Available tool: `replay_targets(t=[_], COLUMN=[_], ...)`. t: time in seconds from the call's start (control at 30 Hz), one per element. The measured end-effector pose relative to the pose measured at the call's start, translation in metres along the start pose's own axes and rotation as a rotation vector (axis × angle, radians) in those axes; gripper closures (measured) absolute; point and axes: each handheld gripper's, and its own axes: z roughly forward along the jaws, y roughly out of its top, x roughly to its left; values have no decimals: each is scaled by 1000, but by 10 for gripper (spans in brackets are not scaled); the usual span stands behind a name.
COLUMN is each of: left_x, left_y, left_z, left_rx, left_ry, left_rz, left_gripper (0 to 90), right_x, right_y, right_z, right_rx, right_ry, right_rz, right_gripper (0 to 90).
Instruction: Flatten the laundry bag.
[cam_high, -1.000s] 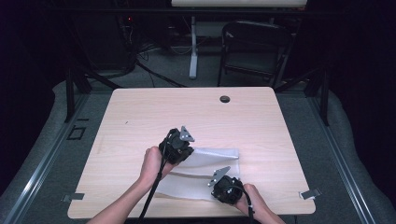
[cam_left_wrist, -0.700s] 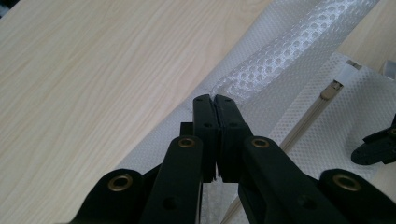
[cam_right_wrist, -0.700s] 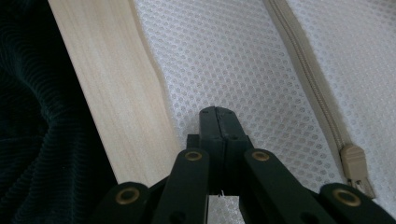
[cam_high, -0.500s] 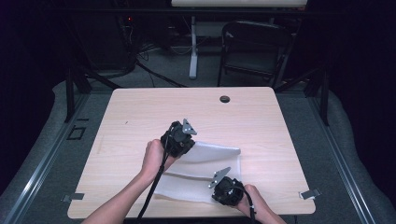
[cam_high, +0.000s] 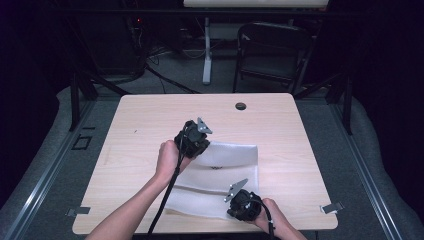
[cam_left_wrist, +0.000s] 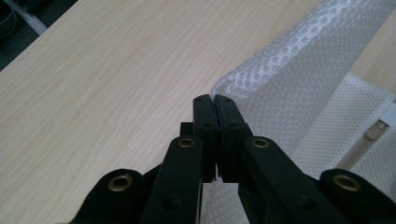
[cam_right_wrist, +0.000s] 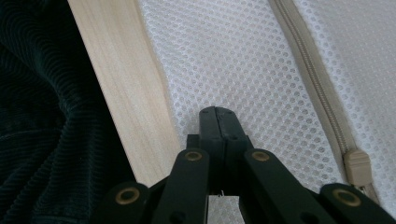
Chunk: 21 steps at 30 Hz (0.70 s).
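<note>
**Mesh bag pinched at two edges**

A pale wooden table carries a white mesh bag, which lies on the near half, right of centre, one far corner lifted off the wood. The left gripper has its jaws closed together on that raised corner fold (the mesh arches up from the tips). The right gripper sits at the near edge of the bag, jaws clamped on the mesh, with a beige zipper just beside them and its pull nearby.

No readable text; small dark mark on mesh bag illegible.
</note>
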Motion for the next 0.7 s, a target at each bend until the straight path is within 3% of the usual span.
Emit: replay_targets(t=[0.47,0.7], left_x=[17,27], left_y=[4,10], left_z=[15,27], left_rx=[15,-6], left_ry=[44,90], left_rz=[-45,-80], left_gripper=[885,878], right_x=[2,0], right_y=[-1,-1], right_z=[-1,-1], right_rx=[14,16], right_ry=[10,16], right_rz=[-18,-9], right_gripper=[900,900])
